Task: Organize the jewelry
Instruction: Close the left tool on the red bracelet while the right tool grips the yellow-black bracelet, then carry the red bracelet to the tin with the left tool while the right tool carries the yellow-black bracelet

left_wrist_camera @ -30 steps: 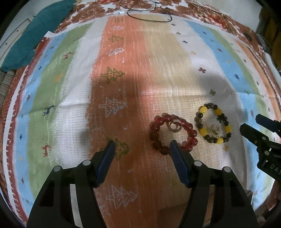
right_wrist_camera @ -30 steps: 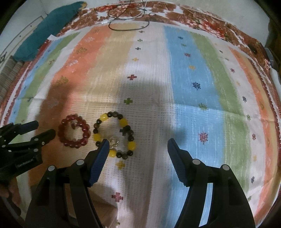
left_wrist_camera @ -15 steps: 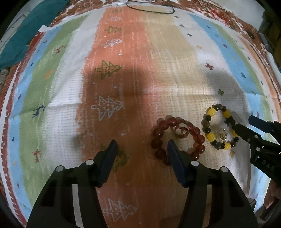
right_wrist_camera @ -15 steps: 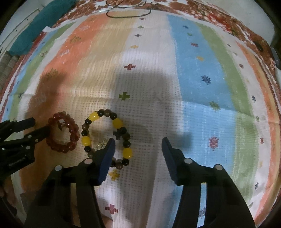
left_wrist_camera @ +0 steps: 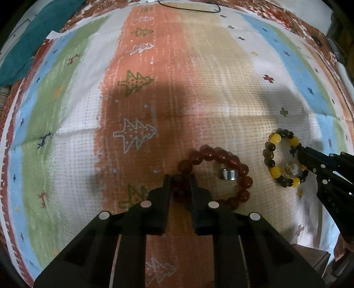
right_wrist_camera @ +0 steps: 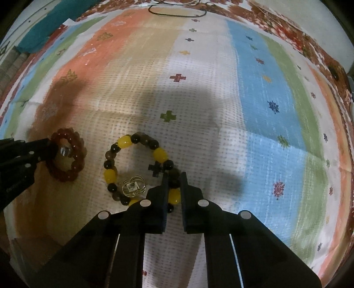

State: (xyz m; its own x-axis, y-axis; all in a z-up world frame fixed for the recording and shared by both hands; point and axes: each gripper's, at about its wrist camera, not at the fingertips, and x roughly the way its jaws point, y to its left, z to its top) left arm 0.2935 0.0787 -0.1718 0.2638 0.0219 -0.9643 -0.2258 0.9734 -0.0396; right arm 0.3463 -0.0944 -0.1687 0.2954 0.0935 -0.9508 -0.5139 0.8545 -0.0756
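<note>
A red bead bracelet [left_wrist_camera: 223, 159] lies on the striped cloth with a silver ring [left_wrist_camera: 228, 174] inside its loop. My left gripper [left_wrist_camera: 181, 179] is shut on the bracelet's near-left beads. A yellow and dark bead bracelet [right_wrist_camera: 137, 141] lies to the right, with a wire ring charm [right_wrist_camera: 132, 188] inside it. My right gripper [right_wrist_camera: 173, 177] is shut on that bracelet's near-right beads. The red bracelet [right_wrist_camera: 70, 175] and left gripper [right_wrist_camera: 47, 147] also show in the right wrist view. The yellow bracelet [left_wrist_camera: 275, 139] and right gripper [left_wrist_camera: 302, 155] show in the left wrist view.
The striped cloth [left_wrist_camera: 199, 77] covers the whole surface. A black cord [right_wrist_camera: 177, 13] lies at the far edge. A teal cloth [left_wrist_camera: 33, 44] lies at the far left corner. A brown wooden edge [right_wrist_camera: 33, 248] shows under the cloth's near left side.
Both grippers moved forward and down and closed: the left onto the red bracelet, the right onto the yellow and dark bracelet. Both were open before.
</note>
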